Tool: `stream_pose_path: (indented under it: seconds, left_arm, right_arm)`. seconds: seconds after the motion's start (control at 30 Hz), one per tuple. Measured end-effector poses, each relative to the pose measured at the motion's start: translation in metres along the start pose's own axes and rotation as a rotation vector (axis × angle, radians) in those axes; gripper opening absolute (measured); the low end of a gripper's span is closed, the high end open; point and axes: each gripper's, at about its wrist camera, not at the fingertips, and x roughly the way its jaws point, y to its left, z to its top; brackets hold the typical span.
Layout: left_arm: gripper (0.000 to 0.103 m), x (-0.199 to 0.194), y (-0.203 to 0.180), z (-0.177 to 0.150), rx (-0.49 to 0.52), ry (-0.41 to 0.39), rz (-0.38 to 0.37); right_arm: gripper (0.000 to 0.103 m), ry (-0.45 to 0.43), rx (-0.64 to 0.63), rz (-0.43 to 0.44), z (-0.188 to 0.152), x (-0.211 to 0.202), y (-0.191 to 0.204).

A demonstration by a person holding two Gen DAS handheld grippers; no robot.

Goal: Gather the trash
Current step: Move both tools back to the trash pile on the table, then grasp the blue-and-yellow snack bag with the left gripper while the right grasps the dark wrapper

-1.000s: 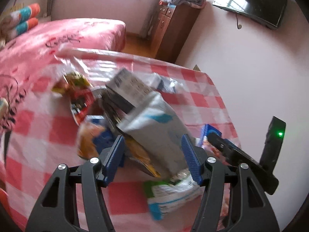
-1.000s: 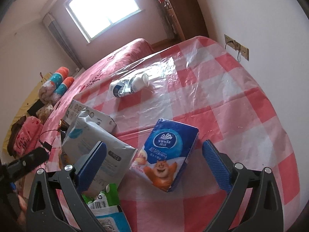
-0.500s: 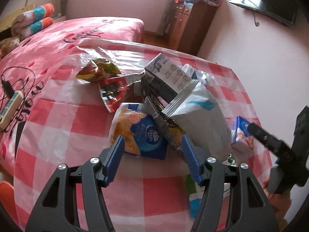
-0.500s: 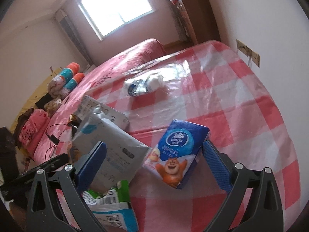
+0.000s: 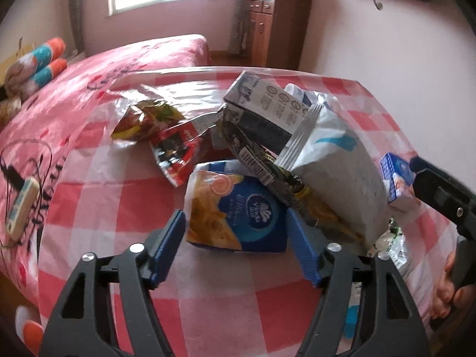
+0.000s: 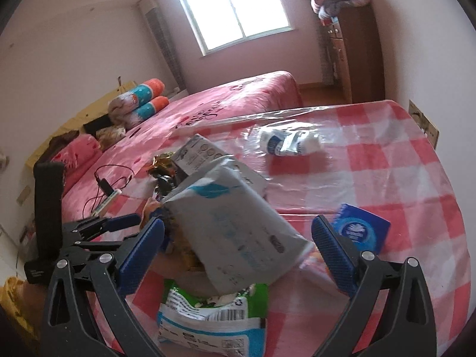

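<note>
A trash pile sits on the red-checked table (image 5: 95, 196). In it a grey pouch (image 5: 333, 172) leans under a grey carton (image 5: 264, 110), beside a red wrapper (image 5: 175, 151) and a yellow-green wrapper (image 5: 145, 119). My left gripper (image 5: 235, 247) is low over the pile with its jaws opening. A blue-orange tissue pack (image 5: 235, 214) lies between the pads, which do not press it. My right gripper (image 6: 238, 253) stands open around the grey pouch (image 6: 235, 226) without touching it. A small blue tissue pack (image 6: 361, 229) lies just right of it, and a green-blue wipes pack (image 6: 211, 318) lies below.
A crumpled white bottle (image 6: 290, 144) lies alone at the far side of the table. The pink bed (image 6: 238, 95) adjoins the table on the left, with a cabled device (image 5: 20, 205) on it. A wooden cabinet (image 5: 276, 26) stands against the back wall.
My left gripper sank toward the table and its jaws widened. The grey pouch that was between its pads now leans on the pile. My right gripper swung left from the small blue pack to the pouch.
</note>
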Motion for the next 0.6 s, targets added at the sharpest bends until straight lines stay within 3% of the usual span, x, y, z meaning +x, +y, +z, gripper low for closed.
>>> stream_pose_path:
  seconds: [0.2, 0.6]
  left_arm:
    - [0.081, 0.013, -0.009, 0.003, 0.103, 0.012, 0.043]
    - [0.08, 0.018, 0.004, 0.007, 0.081, -0.006, -0.012]
  right_arm:
    - [0.098, 0.024, -0.008, 0.024, 0.002, 0.012, 0.002]
    - [0.098, 0.089, -0.01, 0.03, 0.008, 0.045, -0.002]
